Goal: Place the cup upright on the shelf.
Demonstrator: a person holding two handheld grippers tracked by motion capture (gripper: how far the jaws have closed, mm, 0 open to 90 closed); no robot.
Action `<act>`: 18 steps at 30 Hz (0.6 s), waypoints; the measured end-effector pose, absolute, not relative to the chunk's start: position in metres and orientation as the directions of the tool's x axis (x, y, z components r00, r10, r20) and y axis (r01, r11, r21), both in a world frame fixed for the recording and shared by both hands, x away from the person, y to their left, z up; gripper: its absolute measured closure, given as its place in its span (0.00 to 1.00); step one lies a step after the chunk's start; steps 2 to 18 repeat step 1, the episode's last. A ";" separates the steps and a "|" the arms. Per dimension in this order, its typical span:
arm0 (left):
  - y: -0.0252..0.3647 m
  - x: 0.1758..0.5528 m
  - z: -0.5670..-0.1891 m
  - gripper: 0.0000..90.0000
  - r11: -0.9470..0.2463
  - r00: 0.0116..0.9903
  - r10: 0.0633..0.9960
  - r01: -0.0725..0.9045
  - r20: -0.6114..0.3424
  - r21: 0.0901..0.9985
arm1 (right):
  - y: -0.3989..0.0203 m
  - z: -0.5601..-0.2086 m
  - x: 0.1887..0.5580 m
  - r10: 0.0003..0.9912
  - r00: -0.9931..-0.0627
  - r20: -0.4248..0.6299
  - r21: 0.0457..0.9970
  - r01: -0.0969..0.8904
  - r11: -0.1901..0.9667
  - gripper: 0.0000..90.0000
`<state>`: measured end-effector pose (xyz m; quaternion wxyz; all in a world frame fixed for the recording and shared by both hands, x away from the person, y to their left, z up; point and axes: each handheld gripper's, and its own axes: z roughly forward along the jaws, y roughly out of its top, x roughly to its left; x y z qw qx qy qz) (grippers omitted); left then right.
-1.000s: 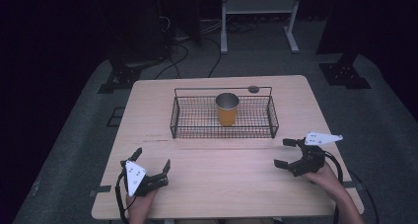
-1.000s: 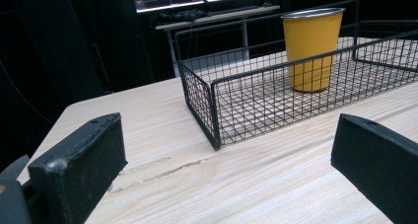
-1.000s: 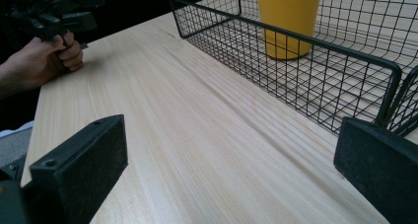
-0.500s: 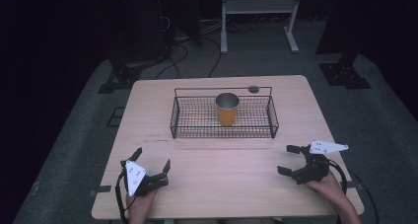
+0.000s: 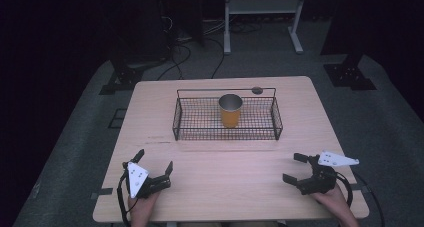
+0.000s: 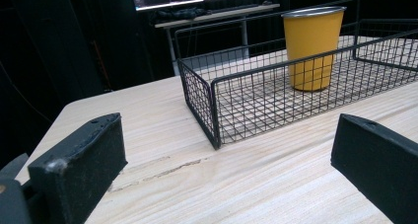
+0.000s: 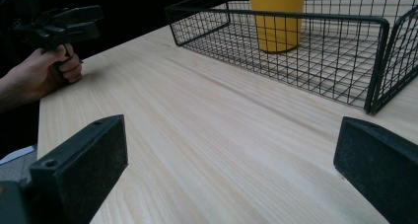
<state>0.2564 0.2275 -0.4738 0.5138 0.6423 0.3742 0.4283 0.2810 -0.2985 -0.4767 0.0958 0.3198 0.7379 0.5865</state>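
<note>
From my screen the cup [image 5: 230,111] is a mustard yellow with a bare silvery metal rim and a grey metal inside — the yellow reads brightest in the left gripper view. It stands in a black wire basket [image 5: 190,122] whose floor and walls are a fine square grid. The table [image 5: 230,187] is pale blond wood with long straight grain lines, and I see a darker streak across it in front of the basket. Both my grippers are black — the left gripper [image 5: 154,171] and the right gripper [image 5: 294,167] each carry a light grey plate dotted with small dark marks. The floor [image 5: 80,152] around is dark speckled grey.
</note>
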 end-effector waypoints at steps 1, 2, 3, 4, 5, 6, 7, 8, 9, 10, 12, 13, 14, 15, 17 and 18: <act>0.228 0.257 -0.474 0.00 -0.190 0.353 0.921 0.041 0.164 0.981 | -0.298 -0.476 0.281 0.587 -0.778 0.226 0.927 0.357 0.116 0.00; 0.228 0.257 -0.474 0.00 -0.190 0.353 0.921 0.041 0.164 0.981 | -0.298 -0.476 0.281 0.587 -0.778 0.226 0.927 0.357 0.116 0.00; 0.228 0.257 -0.474 0.00 -0.190 0.353 0.921 0.041 0.164 0.981 | -0.298 -0.476 0.281 0.587 -0.778 0.226 0.927 0.357 0.116 0.00; 0.228 0.257 -0.474 0.00 -0.190 0.353 0.921 0.041 0.164 0.981 | -0.298 -0.476 0.281 0.587 -0.778 0.226 0.927 0.357 0.116 0.00; 0.228 0.257 -0.474 0.00 -0.190 0.353 0.921 0.041 0.164 0.981 | -0.298 -0.476 0.281 0.587 -0.778 0.226 0.927 0.357 0.116 0.00; 0.228 0.257 -0.474 0.00 -0.190 0.353 0.921 0.041 0.164 0.981 | -0.298 -0.476 0.281 0.587 -0.778 0.226 0.927 0.357 0.116 0.00; 0.228 0.257 -0.474 0.00 -0.190 0.353 0.921 0.041 0.164 0.981 | -0.298 -0.476 0.281 0.587 -0.778 0.226 0.927 0.357 0.116 0.00; 0.228 0.257 -0.474 0.00 -0.190 0.353 0.921 0.041 0.164 0.981 | -0.298 -0.476 0.281 0.587 -0.778 0.226 0.927 0.357 0.116 0.00; 0.228 0.257 -0.474 0.00 -0.190 0.353 0.921 0.041 0.164 0.981 | -0.298 -0.476 0.281 0.587 -0.778 0.226 0.927 0.357 0.116 0.00; 0.228 0.257 -0.474 0.00 -0.190 0.353 0.921 0.041 0.164 0.981 | -0.298 -0.476 0.281 0.587 -0.778 0.226 0.927 0.357 0.116 0.00; 0.228 0.257 -0.474 0.00 -0.190 0.353 0.921 0.041 0.164 0.981 | -0.298 -0.476 0.281 0.587 -0.778 0.226 0.927 0.357 0.116 0.00; 0.228 0.257 -0.474 0.00 -0.190 0.353 0.921 0.041 0.164 0.981 | -0.298 -0.476 0.281 0.587 -0.778 0.226 0.927 0.357 0.116 0.00; 0.228 0.257 -0.474 0.00 -0.190 0.353 0.921 0.041 0.164 0.981 | -0.298 -0.476 0.281 0.587 -0.778 0.226 0.927 0.357 0.116 0.00; 0.228 0.257 -0.474 0.00 -0.190 0.353 0.921 0.041 0.164 0.981 | -0.298 -0.476 0.281 0.587 -0.778 0.226 0.927 0.357 0.116 0.00; 0.228 0.257 -0.474 0.00 -0.190 0.353 0.921 0.041 0.164 0.981 | -0.298 -0.476 0.281 0.587 -0.778 0.226 0.927 0.357 0.116 0.00; 0.228 0.257 -0.474 0.00 -0.190 0.353 0.921 0.041 0.164 0.981 | -0.298 -0.476 0.281 0.587 -0.778 0.226 0.927 0.357 0.116 0.00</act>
